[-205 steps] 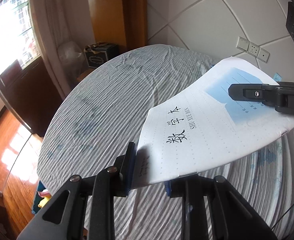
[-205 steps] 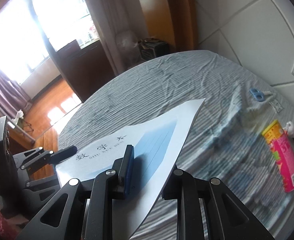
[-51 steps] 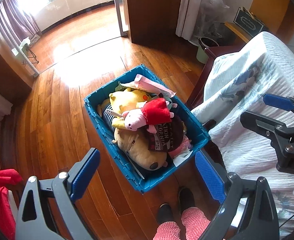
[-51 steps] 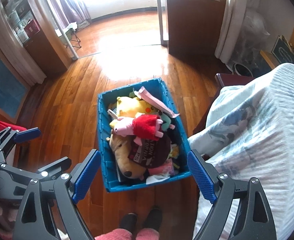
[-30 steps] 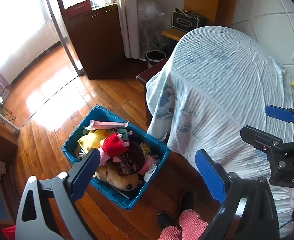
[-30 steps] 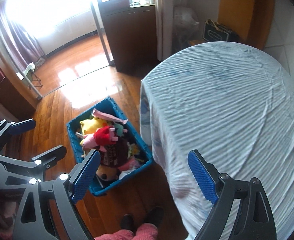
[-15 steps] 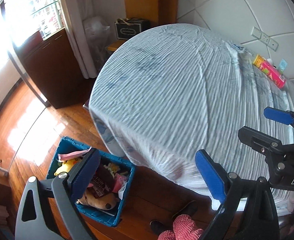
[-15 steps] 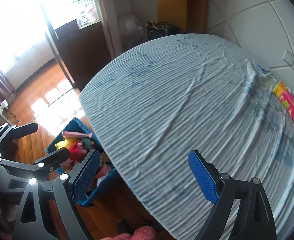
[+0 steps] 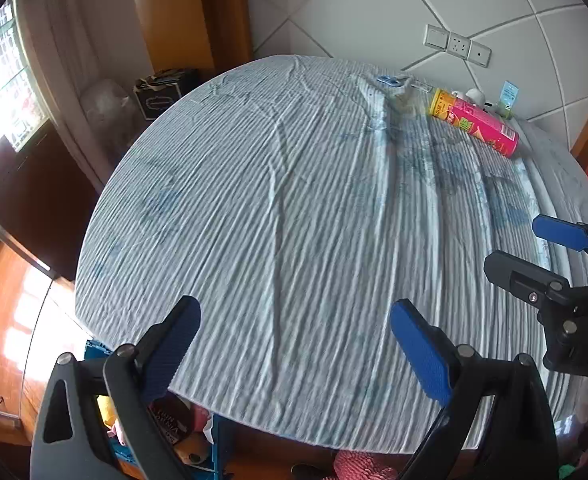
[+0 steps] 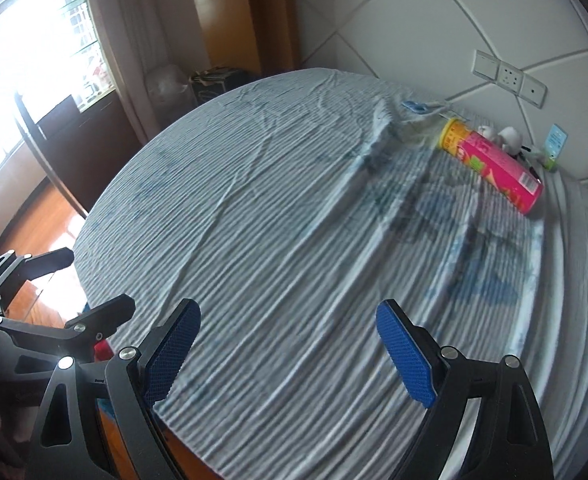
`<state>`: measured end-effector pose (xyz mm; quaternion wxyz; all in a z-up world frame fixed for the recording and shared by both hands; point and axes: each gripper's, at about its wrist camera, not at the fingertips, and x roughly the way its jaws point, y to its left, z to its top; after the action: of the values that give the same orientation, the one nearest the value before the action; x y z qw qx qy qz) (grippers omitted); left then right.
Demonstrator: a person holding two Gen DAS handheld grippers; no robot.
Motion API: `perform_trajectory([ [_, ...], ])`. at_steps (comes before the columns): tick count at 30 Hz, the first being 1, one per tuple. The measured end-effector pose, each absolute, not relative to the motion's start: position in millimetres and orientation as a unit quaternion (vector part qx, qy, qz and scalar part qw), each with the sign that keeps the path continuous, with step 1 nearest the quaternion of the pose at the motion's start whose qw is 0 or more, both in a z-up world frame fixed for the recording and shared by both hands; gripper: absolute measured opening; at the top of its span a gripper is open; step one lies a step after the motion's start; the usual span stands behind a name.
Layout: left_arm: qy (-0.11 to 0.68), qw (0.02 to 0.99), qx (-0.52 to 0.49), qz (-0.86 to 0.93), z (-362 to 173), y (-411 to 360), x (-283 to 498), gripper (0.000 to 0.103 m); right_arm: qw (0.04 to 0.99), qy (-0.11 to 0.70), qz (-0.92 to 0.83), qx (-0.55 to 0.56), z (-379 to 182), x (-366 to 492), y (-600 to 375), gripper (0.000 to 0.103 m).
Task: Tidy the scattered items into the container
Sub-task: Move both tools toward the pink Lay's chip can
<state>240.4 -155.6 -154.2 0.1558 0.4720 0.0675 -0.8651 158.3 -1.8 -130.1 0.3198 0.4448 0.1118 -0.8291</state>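
Left tongs [image 9: 296, 344] and right tongs [image 10: 287, 342]: held wide above bed [image 9: 294, 200], empty. Pink can [image 10: 492, 164]: laid sideways near headboard [image 10: 434, 32], yellow end toward window-side.

A bed [image 9: 277, 208] under a striped, wrinkled pale-blue sheet fills a sunlit bedroom. Behind it rises a white padded wall [image 9: 374, 12] crossed by diagonal seams, with a row of switches and sockets [image 9: 457, 45]. Daylight pours through a window [image 10: 41, 36] at left, beside pale curtains [image 9: 73, 32], a dark wooden cabinet [image 9: 33, 200] and glossy wood flooring [image 9: 9, 320].
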Motion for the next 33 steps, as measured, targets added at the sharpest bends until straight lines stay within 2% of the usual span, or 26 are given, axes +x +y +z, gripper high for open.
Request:
perform_trajectory([
  [17, 0.022, 0.057, 0.469, -0.881, -125, -71, 94, 0.097, 0.204, 0.078, -0.868, 0.447, -97, 58, 128, 0.094],
  [18, 0.021, 0.047, 0.468, -0.882, -122, -68, 88, 0.097, 0.195, 0.075, -0.870, 0.446, -94, 54, 135, 0.099],
  [20, 0.019, 0.030, 0.466, -0.884, -116, -64, 76, 0.097, 0.177, 0.068, -0.875, 0.445, -87, 48, 148, 0.103],
  [28, -0.043, -0.025, 0.460, -0.887, -93, -63, 15, 0.097, 0.127, 0.032, -0.890, 0.437, -56, 21, 181, 0.103],
  [33, -0.073, -0.049, 0.462, -0.883, -89, -69, -28, 0.097, 0.108, 0.041, -0.886, 0.449, -50, -3, 183, 0.103],
])
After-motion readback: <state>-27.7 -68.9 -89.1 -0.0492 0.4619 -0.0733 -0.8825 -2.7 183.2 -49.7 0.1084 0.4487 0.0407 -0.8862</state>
